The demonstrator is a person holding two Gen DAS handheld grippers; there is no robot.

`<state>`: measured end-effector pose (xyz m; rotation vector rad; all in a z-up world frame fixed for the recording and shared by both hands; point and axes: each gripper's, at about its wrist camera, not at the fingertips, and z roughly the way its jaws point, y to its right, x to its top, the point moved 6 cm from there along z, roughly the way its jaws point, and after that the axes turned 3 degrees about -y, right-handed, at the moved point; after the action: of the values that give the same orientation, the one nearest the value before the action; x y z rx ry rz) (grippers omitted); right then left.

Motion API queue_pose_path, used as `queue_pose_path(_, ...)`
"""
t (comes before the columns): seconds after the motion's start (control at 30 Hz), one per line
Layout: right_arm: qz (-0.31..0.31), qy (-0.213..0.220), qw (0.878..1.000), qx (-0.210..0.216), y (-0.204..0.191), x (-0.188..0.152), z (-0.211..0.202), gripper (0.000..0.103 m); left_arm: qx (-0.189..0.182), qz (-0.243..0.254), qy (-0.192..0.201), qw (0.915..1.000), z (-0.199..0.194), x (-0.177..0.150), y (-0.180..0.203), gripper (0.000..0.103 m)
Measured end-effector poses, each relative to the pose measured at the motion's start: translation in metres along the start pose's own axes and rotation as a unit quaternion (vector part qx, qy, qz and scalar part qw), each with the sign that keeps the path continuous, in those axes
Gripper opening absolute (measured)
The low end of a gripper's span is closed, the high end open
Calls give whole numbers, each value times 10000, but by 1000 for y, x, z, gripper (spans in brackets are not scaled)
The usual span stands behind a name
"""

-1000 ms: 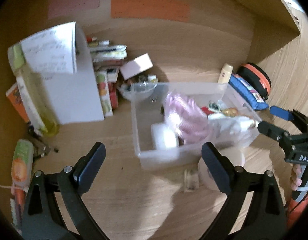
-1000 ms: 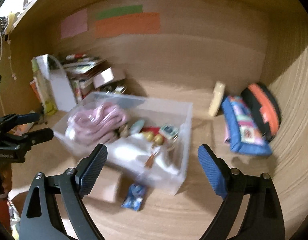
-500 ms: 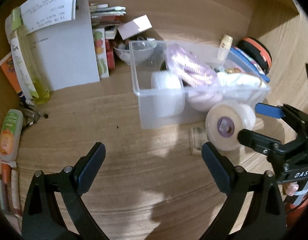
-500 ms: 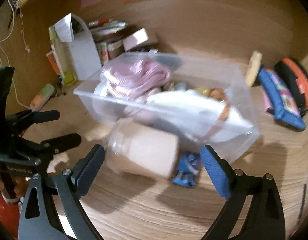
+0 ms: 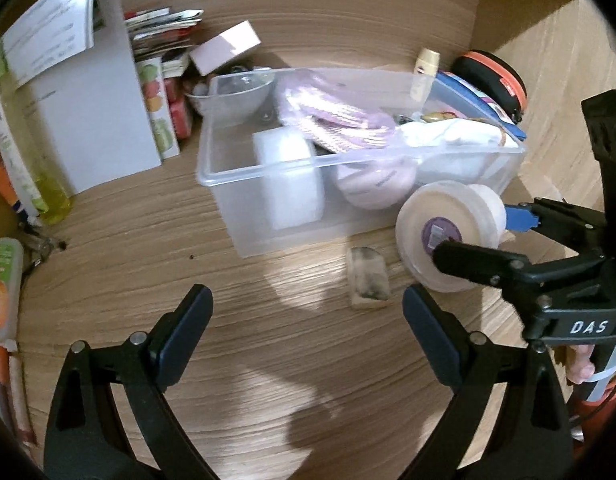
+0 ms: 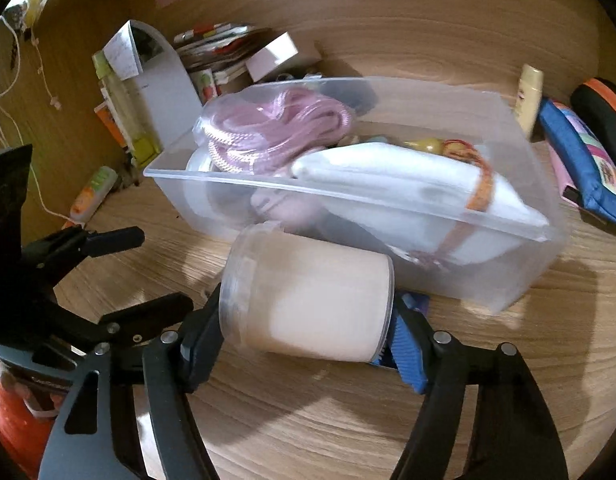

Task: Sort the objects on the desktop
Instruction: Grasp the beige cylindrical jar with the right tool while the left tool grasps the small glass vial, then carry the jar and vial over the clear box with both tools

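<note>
Lowered right hand-held gripper (image 6: 303,344) closing on jar (image 6: 308,304) (clear bin (image 6: 508,280) behind, left spread).

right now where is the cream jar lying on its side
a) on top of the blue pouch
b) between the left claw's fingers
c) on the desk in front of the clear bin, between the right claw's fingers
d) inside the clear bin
c: the cream jar lies on the desk outside the clear bin, and the right claw is closing around its two ends.
</note>
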<state>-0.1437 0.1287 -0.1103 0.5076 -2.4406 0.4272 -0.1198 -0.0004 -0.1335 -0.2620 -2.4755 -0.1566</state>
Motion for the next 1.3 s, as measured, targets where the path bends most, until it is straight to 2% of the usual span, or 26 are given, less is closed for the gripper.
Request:
queue_pose_path(0.17, 135, 140, 9998, 91, 11, -3, -17, 65, 31, 206, -79, 9998, 9, 3, 14, 94)
queue_pose_path(0.33, 82, 272, 9996, 2, 17, -3, -26, 63, -12, 345, -335, 9988, 25, 5, 28, 69)
queue_pose_path(0.37, 96, 294, 9995, 4, 19, -3, -28, 64, -8, 346, -369, 9987, 27, 5, 29, 60)
queue_pose_path(0.5, 117, 414, 9991, 35, 21, 0, -36, 64, -14, 393, -345, 9986, 29, 8, 33, 51)
queue_pose_path(0.6, 109, 501, 9987, 69, 22, 3, -43, 64, 20, 443, -304, 9986, 30, 9, 37, 35)
queue_pose_path(0.7, 88, 629, 9980, 65, 22, 6, -51, 64, 44, 557, -283, 9980, 29, 8, 46, 24)
queue_pose_path(0.87, 22, 807, 9967, 72, 21, 16, -64, 64, 149, 706, -249, 9971, 29, 8, 54, 23)
queue_pose_path(1.0, -12, 898, 9959, 65, 20, 21, -72, 64, -7, 620, -274, 9977, 28, 6, 54, 23)
queue_pose_path(1.17, -30, 994, 9950, 51, 21, 23, -81, 64, -79, 411, -100, 9991, 14, 7, 49, 23)
queue_pose_path(1.3, 13, 1084, 9941, 4, 24, 26, -87, 64, 28, 334, 128, 9994, -2, 7, 49, 23)
